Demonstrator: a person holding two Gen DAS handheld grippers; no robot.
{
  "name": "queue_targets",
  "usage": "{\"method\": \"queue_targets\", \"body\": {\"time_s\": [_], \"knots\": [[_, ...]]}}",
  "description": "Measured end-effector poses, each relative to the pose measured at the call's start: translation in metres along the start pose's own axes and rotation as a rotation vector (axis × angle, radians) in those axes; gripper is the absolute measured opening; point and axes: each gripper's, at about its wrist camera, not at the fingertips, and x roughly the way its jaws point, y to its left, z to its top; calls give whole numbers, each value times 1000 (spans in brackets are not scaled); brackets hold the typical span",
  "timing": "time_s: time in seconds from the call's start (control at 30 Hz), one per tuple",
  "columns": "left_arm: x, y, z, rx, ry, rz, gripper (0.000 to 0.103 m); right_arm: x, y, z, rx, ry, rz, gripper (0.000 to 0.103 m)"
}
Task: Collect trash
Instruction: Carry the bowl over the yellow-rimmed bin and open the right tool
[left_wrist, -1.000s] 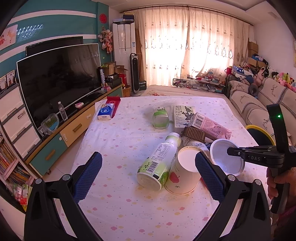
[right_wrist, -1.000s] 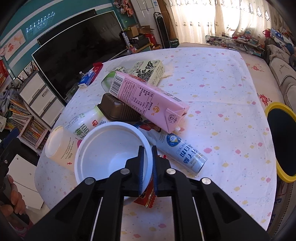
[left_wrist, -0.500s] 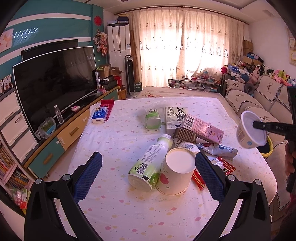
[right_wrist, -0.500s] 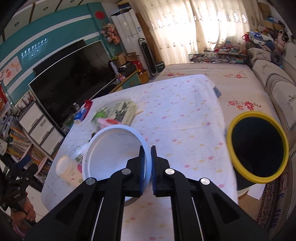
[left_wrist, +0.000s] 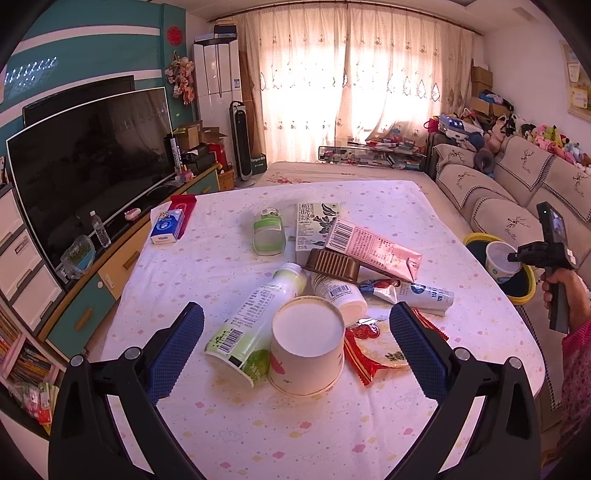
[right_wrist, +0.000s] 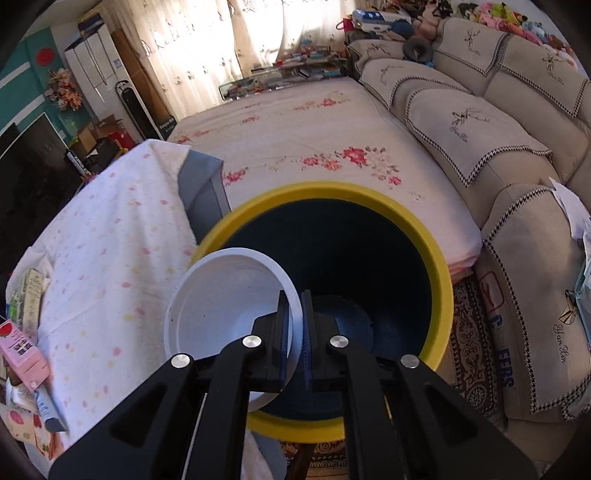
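Observation:
My right gripper is shut on the rim of a white plastic bowl and holds it over the mouth of the yellow-rimmed bin beside the table. From the left wrist view the same bowl hangs at the far right, above the bin. My left gripper stands open above the trash pile, its blue pads either side of an upturned paper cup. Beside the cup lie a green-labelled bottle, a pink carton, a brown tray and a red wrapper.
The table has a dotted white cloth. A tissue box lies at its far left, a green jar and a black-patterned carton further back. A TV stands to the left, a sofa beyond the bin.
My right gripper carried the white bowl from the pile off the table's right edge to above the bin. The left gripper drifted slightly; the pile now shows the wrapper and tube uncovered.

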Motion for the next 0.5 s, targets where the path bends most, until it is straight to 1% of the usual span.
{"method": "queue_targets", "body": {"time_s": [0.17,0.23,0.33,0.5], "knots": [[13,-13,3,18,26,2,99,42,-3,5,-3,81,-30,7],[19,-16,4,21,36,5,99,52,-2,6,-12,111,-44,10],[28,-16,5,23,46,3,99,53,0,7,-15,100,-60,15],[37,-16,2,35,56,-6,99,32,2,3,-27,50,-26,18]]}}
